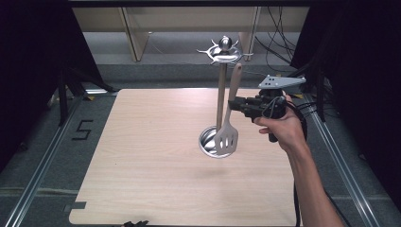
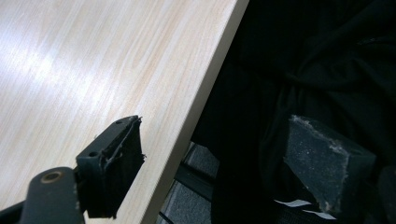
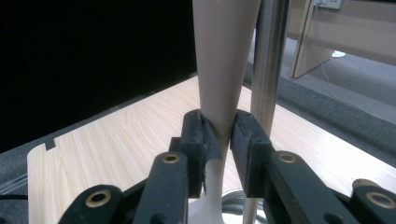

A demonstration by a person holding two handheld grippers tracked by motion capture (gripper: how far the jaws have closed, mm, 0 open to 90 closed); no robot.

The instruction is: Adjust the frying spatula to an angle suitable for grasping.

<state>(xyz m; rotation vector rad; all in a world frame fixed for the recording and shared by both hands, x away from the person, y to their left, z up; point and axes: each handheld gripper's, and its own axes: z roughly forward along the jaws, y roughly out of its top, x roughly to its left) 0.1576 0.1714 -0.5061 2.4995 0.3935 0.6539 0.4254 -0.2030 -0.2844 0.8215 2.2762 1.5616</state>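
The right gripper (image 1: 232,103) clamped the beige slotted spatula (image 1: 228,124) at its handle, upright at 3 o'clock of the steel hook stand (image 1: 221,85) on the light wooden table (image 1: 142,156). The left gripper (image 2: 215,163) stood open.

A lab or recording studio: black curtains (image 1: 28,71) hang on both sides of the wooden table (image 1: 156,165), loose cables (image 1: 276,35) trail behind it, metal rails (image 1: 42,161) run beside it.

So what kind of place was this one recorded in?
Probably a lab recording rig, not a kitchen: a bare wooden table between metal floor rails, black curtains at the sides, loose cables behind.
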